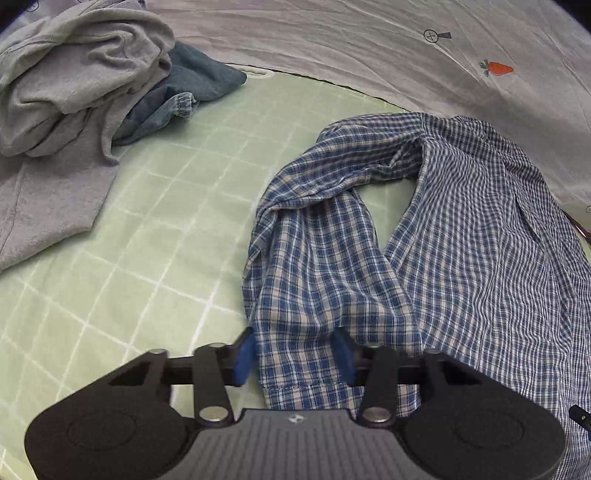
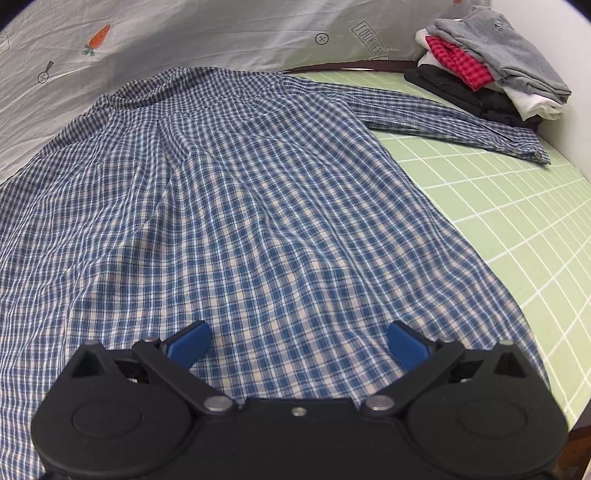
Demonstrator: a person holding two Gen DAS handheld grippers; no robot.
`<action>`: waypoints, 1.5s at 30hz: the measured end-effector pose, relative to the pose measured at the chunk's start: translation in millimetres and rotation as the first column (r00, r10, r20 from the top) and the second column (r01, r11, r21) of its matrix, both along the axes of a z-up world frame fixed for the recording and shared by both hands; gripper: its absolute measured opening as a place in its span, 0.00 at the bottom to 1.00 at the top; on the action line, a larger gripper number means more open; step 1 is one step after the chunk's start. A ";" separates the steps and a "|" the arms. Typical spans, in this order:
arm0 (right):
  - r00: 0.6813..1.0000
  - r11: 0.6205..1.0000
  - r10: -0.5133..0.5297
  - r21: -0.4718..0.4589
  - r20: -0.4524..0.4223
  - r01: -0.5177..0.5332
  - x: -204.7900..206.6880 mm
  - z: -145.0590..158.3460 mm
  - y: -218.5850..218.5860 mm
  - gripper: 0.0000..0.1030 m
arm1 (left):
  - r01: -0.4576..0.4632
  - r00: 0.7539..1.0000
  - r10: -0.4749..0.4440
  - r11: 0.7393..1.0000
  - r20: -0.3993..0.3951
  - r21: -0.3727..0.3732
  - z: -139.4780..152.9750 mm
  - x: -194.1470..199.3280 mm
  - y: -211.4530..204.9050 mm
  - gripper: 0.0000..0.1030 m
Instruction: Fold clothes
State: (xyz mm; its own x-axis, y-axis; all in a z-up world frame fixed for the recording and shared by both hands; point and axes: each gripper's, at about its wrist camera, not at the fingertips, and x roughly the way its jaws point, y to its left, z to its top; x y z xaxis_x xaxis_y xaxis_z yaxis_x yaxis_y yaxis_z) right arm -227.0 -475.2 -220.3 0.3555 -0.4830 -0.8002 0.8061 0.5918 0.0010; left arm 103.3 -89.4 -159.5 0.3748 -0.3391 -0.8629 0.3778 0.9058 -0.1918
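A blue and white plaid shirt (image 2: 229,206) lies spread on a green grid mat (image 2: 517,221). One sleeve (image 2: 454,122) stretches out to the right. In the left wrist view the other sleeve (image 1: 317,258) is bunched and curls toward me. My left gripper (image 1: 295,356) is open with its blue pads on either side of that sleeve's cuff end, not clamped. My right gripper (image 2: 297,343) is wide open, just above the shirt's lower body.
A crumpled grey garment (image 1: 74,92) and a denim piece (image 1: 184,92) lie at the far left of the mat (image 1: 147,221). A stack of folded clothes (image 2: 491,62) sits at the far right. A grey printed sheet (image 2: 221,33) lies behind.
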 end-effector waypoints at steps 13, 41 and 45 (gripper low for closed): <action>0.997 0.997 -0.082 0.001 -0.005 0.082 1.9 -0.9 9.7 1.00 | -0.091 0.943 0.030 0.981 0.331 0.171 53.3 26.6 35.7 0.01; 0.999 0.999 -0.050 -0.006 0.005 0.050 3.7 0.1 10.7 1.00 | -0.267 0.956 0.257 0.962 0.143 0.060 4.7 13.5 104.8 0.55; 0.999 0.999 -0.051 -0.008 0.006 0.051 6.1 0.0 9.1 1.00 | -0.300 0.951 0.295 0.953 0.092 0.038 -7.4 25.2 112.5 0.56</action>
State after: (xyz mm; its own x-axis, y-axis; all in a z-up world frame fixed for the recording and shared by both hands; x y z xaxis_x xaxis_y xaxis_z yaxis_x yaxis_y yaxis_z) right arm -220.9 -466.2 -220.3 0.3348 -0.5069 -0.7943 0.8352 0.5499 0.0012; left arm 128.5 23.0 -166.9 0.5241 -0.1575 -0.8370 0.1023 0.9873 -0.1217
